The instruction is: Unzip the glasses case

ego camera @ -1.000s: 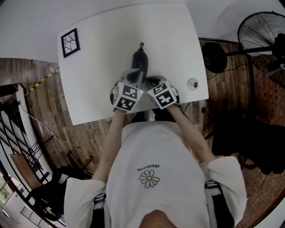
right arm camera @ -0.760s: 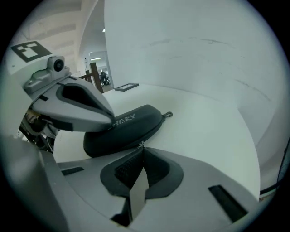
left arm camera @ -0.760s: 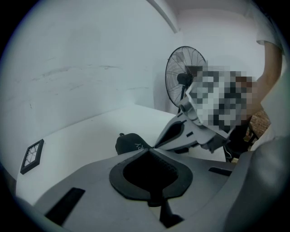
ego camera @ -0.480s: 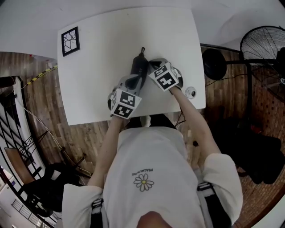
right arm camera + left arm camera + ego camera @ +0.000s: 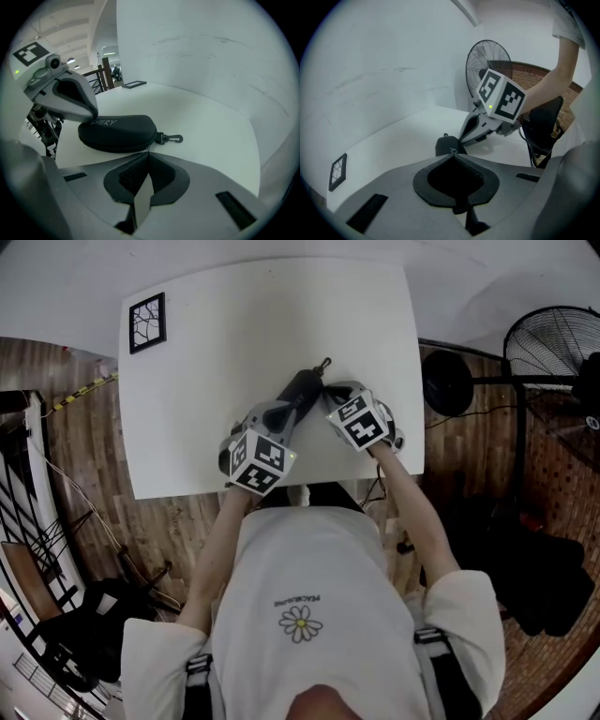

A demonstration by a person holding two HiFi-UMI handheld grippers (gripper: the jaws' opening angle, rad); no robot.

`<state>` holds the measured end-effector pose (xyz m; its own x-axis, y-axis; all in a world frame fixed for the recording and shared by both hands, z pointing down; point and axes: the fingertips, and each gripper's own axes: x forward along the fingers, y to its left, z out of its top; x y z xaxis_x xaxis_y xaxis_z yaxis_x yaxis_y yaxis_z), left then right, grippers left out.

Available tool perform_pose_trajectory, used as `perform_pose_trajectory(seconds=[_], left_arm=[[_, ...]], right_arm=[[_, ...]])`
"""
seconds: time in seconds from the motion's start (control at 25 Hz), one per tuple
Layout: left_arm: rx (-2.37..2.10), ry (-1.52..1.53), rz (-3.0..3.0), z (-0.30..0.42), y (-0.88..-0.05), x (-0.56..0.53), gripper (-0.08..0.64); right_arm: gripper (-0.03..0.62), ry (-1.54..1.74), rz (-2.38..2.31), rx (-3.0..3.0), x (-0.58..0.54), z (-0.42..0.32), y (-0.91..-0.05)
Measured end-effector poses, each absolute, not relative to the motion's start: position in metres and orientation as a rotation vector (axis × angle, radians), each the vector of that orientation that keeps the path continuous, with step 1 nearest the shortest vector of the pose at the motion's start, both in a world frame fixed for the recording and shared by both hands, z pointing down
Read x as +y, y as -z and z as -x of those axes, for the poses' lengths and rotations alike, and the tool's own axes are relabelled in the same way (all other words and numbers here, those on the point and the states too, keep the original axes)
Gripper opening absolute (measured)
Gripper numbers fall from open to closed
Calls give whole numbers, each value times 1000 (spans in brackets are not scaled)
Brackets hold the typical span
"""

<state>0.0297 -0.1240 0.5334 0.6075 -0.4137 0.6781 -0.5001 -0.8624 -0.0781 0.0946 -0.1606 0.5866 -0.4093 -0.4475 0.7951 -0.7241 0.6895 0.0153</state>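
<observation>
Table (image 5: 216,324): white; the case lies on its front-right part
Glasses case (image 5: 302,388): black, lying flat; in the head view its long axis slants away from the person and to the right
Left gripper (image 5: 452,155): jaws clenched with nothing between them; its tip rests on the case's near end, seemingly pinning it
Right gripper (image 5: 147,151): jaws clamped, apparently on the zip pull; it stands at the case's far end, on the right flank, nearer to the seam than the left gripper
Clip (image 5: 171,138): snap hook trailing off the far end, just beyond the right gripper's tips
Zip pull (image 5: 148,146): tiny tab at the seam; further travel would likely follow the seam round that end
</observation>
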Motion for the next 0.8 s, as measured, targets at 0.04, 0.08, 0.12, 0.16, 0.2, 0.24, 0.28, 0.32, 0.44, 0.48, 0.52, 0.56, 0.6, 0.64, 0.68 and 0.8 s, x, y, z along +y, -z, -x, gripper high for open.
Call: perform_pose_trajectory(seconds=[0.04,0.08,0.12,0.16,0.2,0.24,0.28,0.32,0.44,0.48,0.52,0.56,0.6,0.64,0.68,0.8], left_arm=[[-771,-1088,-2717,-34,-530,-123,14],[-770,-1070,-2720,-38,-527,-122,14],[-767,-1055,-2720,-42,-526,-122,14],[-758,-1055,-2720,-47,-526,-120,14],[-744,-1071,-2722,-50,-527,-117,14],[-727,-1098,-2724,-52,-531,-113,14],[-710,-1126,-2725,-54,-535,-110,14],[-696,-1144,-2724,-54,-538,-106,14],[-685,-1124,-2713,-55,-543,-101,14],[-683,-1114,-2709,-55,-543,-99,14],[-679,-1110,-2709,-55,-543,-97,14],[-675,-1112,-2713,-56,-543,-96,14],[-672,-1118,-2721,-56,-544,-94,14],[-672,-1123,-2727,-56,-544,-93,14],[-673,-1125,-2728,-57,-544,-93,14],[-680,-1114,-2717,-57,-544,-95,14]], right_arm=[[8,-447,-897,-2067,-149,-99,-587],[8,-463,-895,-2065,-137,-102,-587],[8,-475,-893,-2062,-125,-104,-588],[8,-486,-890,-2060,-113,-105,-588],[8,-498,-886,-2060,-101,-104,-589],[7,-511,-881,-2060,-89,-102,-590],[8,-524,-878,-2062,-78,-99,-590],[8,-533,-876,-2062,-69,-97,-590],[8,-536,-892,-2049,-56,-96,-591],[7,-536,-898,-2041,-56,-98,-591],[8,-532,-899,-2033,-56,-100,-592],[7,-521,-896,-2026,-56,-101,-593],[8,-502,-888,-2019,-56,-102,-593],[7,-481,-879,-2014,-57,-103,-593],[8,-460,-872,-2010,-57,-103,-592],[8,-401,-865,-1992,-59,-106,-591]])
